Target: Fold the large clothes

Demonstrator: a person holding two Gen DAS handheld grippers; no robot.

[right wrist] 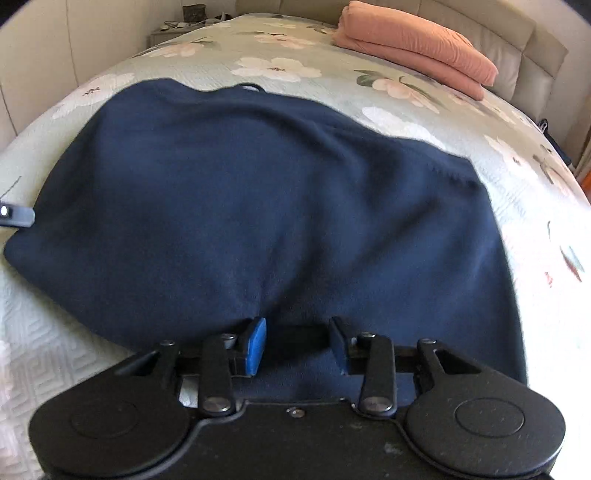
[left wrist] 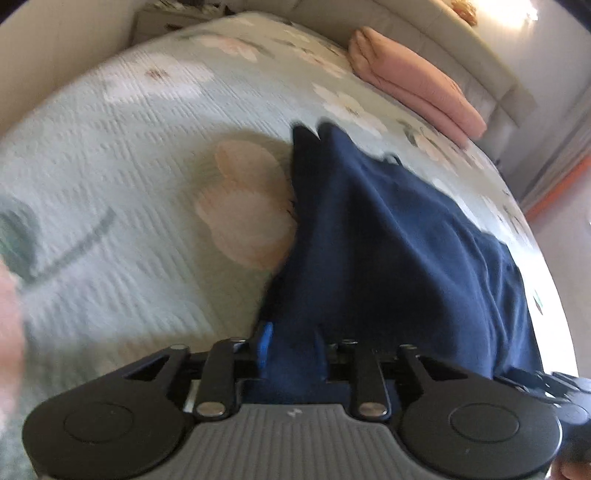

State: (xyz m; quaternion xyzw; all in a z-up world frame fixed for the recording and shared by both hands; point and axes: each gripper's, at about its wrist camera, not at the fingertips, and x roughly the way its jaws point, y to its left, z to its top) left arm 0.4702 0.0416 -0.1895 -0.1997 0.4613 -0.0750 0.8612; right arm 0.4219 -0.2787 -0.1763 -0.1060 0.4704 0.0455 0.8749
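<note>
We have one navy garment (right wrist: 258, 206) spread across the middle of the bed (right wrist: 424, 122), its near hem reaching the near edge under both tools. The left tool (left wrist: 291, 354) looks closed on a bunch of the hem: navy cloth fills the gap between its pads. The right tool (right wrist: 299, 343) stands partly open, with cloth lying in the gap and below it; its pads look clear of the cloth, though the view is soft there. The risk we see is uneven grip. If the left side lifts while the right has nothing, the hem goes up skewed and the fold line runs diagonal. The right jaws could also pinch only the top layer if they close where they are, and then the lower layer drags and bunches. The garment already has ripples mid-body, and those would get locked into the fold. The left view is motion-blurred, so layer count in that grip is unclear. Count: one navy garment, one folded pink stack (right wrist: 413, 44) at the far right corner by the headboard (right wrist: 517, 33), two tools, one bed. The stack is well apart from the garment, so no snag risk.
</note>
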